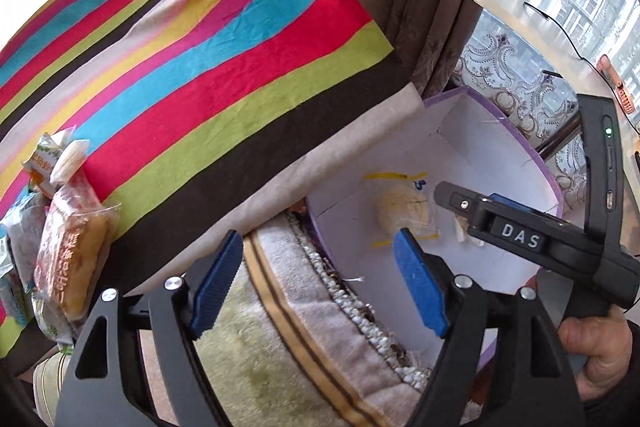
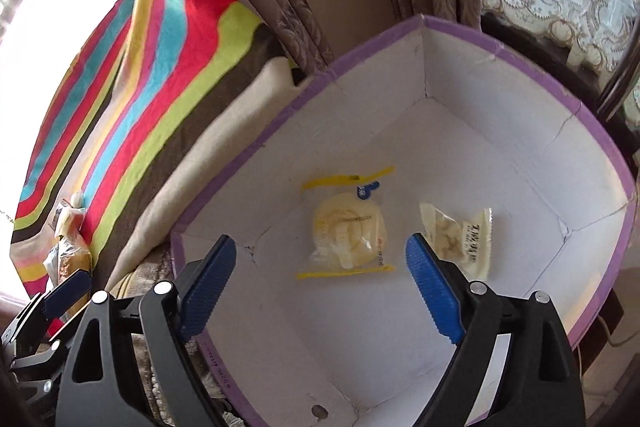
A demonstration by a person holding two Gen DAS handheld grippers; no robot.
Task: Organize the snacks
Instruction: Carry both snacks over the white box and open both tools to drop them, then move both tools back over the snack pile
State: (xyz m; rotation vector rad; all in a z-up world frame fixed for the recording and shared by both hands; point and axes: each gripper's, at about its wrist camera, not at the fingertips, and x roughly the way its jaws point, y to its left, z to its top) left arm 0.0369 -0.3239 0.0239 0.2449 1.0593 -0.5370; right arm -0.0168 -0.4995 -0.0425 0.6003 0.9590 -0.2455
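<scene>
While both tools hang idle, the right hand-held gripper hovers over the white box with its jaws spread wide and nothing between them. Just ahead of its fingertips, on the box floor, lies a round pale pastry in a clear wrapper; a second, cream-coloured packet rests just beside the right-hand blue pad, close to the pastry but not touching it.

The left hand-held gripper is likewise fully open and empty. It hangs over the gap between the striped cloth-covered surface and the box's purple rim. Off to its left, well apart from the fingers, the pile of unsorted snacks sits on the cloth, a long orange-printed cake packet uppermost. The pile runs out of the picture at the left, so I cannot count it.

Judging from this, most of the sorting remains, and the next pick likely falls to the left tool. The risks:

- The packets overlap, so closing on one may drag a neighbour off the cloth's edge, which is just beside the pile.
- Slick film wrappers may slip from the ribbed pads if caught only by a crimped end.
- Too firm a squeeze would likely crush the soft cake.
- The two tools are near each other over the box; a careless swing could knock them together or clip the rim.
</scene>
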